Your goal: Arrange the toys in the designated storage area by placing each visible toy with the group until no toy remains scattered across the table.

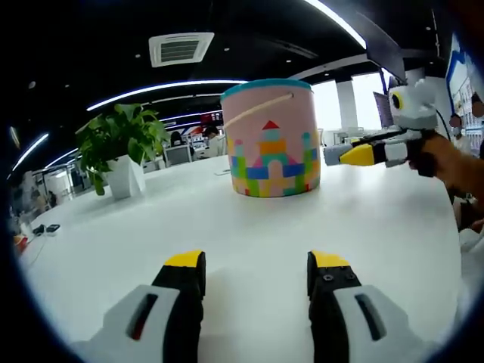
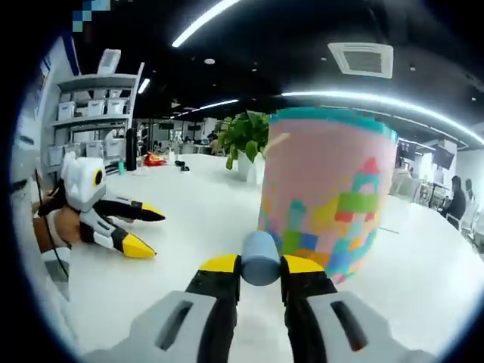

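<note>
pale blue cylinder block (image 2: pixel 261 258) pinched between the tips of the right gripper (image 2: pixel 261 266), just in front of the pink toy bucket (image 2: pixel 327 198) with its teal rim and block-castle print, which stands on the white table (image 2: pixel 189 219). left gripper (image 1: pixel 257 272) hangs spread wide over bare tabletop, holding nothing. judged risk: the round block is held only at the tips and could roll or slip out as it is lifted over the tall rim, or the jaws could knock the bucket aside. the bucket's inside is hidden, so any toys already stored cannot be seen; a potted plant (image 1: pixel 121 151) stands further back.
</note>
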`<action>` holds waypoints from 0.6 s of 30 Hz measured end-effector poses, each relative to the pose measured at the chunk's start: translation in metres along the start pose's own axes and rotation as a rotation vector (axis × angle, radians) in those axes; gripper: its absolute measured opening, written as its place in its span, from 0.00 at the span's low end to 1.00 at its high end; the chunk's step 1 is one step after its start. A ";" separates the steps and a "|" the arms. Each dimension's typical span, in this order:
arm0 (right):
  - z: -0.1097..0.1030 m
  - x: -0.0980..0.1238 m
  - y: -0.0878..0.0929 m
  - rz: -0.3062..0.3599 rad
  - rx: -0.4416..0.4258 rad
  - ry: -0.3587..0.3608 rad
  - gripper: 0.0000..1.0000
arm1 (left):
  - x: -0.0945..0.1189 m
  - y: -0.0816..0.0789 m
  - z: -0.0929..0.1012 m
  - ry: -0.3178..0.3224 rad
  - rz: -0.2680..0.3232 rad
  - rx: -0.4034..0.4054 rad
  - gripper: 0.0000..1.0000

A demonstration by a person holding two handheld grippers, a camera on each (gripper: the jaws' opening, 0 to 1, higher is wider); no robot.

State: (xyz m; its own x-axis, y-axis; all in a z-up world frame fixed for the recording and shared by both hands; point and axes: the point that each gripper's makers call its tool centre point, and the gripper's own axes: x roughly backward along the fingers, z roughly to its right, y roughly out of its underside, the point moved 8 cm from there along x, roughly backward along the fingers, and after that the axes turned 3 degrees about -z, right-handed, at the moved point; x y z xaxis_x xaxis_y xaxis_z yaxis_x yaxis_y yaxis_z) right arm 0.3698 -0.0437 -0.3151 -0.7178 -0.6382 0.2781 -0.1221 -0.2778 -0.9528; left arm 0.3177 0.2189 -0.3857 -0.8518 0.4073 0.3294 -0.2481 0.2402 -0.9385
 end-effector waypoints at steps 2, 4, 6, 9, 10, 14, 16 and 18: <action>0.009 0.012 -0.021 0.019 0.005 -0.020 0.20 | 0.000 0.000 0.000 0.000 0.001 0.000 0.55; 0.016 0.025 -0.051 0.039 0.039 -0.049 0.20 | 0.000 0.000 0.000 0.000 0.002 0.001 0.55; 0.021 0.030 -0.074 0.050 0.096 -0.066 0.20 | 0.000 0.000 0.000 0.001 0.002 -0.001 0.55; 0.034 0.034 -0.108 0.036 0.199 -0.080 0.20 | 0.000 0.000 0.001 0.001 0.002 -0.004 0.55; 0.039 0.033 -0.114 0.034 0.202 -0.069 0.20 | 0.000 0.000 0.001 0.000 0.003 -0.005 0.55; 0.063 0.026 -0.140 -0.008 0.210 -0.097 0.20 | 0.000 -0.001 0.001 0.000 0.005 -0.008 0.55; 0.073 0.019 -0.147 -0.056 0.222 -0.121 0.20 | 0.000 -0.001 0.001 0.001 0.006 -0.008 0.55; 0.089 0.006 -0.156 -0.140 0.254 -0.147 0.20 | 0.001 -0.001 0.001 0.001 0.008 -0.007 0.55</action>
State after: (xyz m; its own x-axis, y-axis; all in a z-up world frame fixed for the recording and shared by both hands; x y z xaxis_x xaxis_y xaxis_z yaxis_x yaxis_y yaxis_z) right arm 0.4459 -0.0679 -0.1542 -0.5974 -0.6726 0.4368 -0.0247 -0.5290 -0.8483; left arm 0.3167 0.2183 -0.3850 -0.8533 0.4100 0.3221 -0.2380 0.2434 -0.9403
